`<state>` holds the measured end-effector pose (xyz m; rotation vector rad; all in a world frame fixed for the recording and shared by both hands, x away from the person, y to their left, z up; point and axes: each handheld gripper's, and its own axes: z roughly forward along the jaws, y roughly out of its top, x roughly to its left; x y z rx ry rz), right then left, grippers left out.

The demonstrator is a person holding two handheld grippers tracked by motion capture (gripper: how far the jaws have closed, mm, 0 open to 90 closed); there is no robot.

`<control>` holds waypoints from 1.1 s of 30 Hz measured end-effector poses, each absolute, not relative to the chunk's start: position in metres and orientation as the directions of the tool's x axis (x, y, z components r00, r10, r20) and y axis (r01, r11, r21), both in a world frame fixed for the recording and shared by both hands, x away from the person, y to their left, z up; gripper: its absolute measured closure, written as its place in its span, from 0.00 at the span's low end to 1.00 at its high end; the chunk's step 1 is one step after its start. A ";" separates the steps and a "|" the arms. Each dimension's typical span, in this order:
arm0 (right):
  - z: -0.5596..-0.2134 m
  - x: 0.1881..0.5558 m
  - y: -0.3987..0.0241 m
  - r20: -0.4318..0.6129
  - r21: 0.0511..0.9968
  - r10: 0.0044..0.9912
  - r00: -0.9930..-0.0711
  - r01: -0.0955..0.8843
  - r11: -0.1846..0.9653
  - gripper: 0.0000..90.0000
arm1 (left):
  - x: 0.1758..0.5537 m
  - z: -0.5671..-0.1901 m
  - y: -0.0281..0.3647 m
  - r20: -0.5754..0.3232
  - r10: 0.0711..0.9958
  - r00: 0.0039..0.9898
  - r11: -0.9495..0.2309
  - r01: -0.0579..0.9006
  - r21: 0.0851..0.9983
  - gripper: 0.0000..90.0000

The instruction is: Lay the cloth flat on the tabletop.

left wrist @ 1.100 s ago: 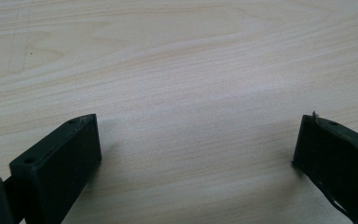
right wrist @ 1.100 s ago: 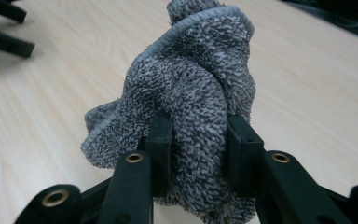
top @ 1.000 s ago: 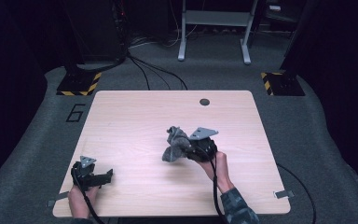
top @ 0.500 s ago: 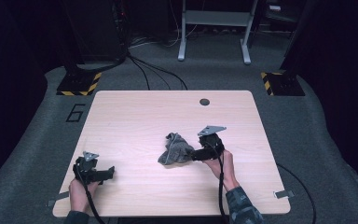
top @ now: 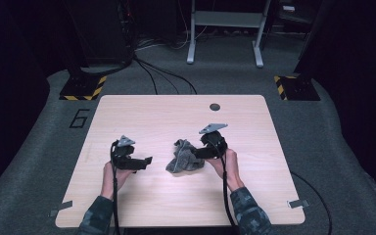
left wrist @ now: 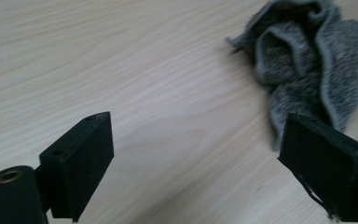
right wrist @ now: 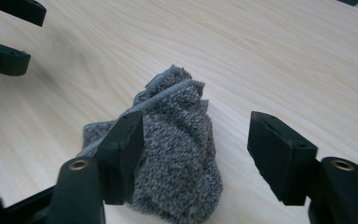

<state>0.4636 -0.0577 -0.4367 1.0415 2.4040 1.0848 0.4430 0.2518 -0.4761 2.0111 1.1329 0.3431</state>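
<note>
Left gripper (top: 147, 160) has come in from the near-left corner toward the crumpled grey cloth (top: 185, 157) mid-worktop (top: 142, 110), jaws apart but just been closing, nothing between them. Right gripper (right wrist: 196, 149) straddles the cloth, jaws just been closing; pads probably not pressing yet, likely readying a two-handed pickup.

I see a pale wooden surface (top: 142, 117) carrying one crumpled grey cloth (top: 183, 157) near its middle
</note>
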 end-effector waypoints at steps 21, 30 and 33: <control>-0.456 0.489 -0.028 -0.002 0.671 0.703 -0.712 0.520 0.528 0.86 | 0.492 -0.495 0.175 -0.235 0.665 0.709 -0.385 0.595 0.706 0.49; -0.462 0.489 -0.026 -0.017 0.664 0.707 -0.707 0.521 0.537 0.99 | 0.491 -0.497 0.169 -0.244 0.656 0.714 -0.365 0.583 0.726 0.91; -0.461 0.488 -0.026 -0.029 0.668 0.708 -0.705 0.514 0.539 0.99 | 0.490 -0.496 0.170 -0.227 0.656 0.720 -0.369 0.568 0.736 0.98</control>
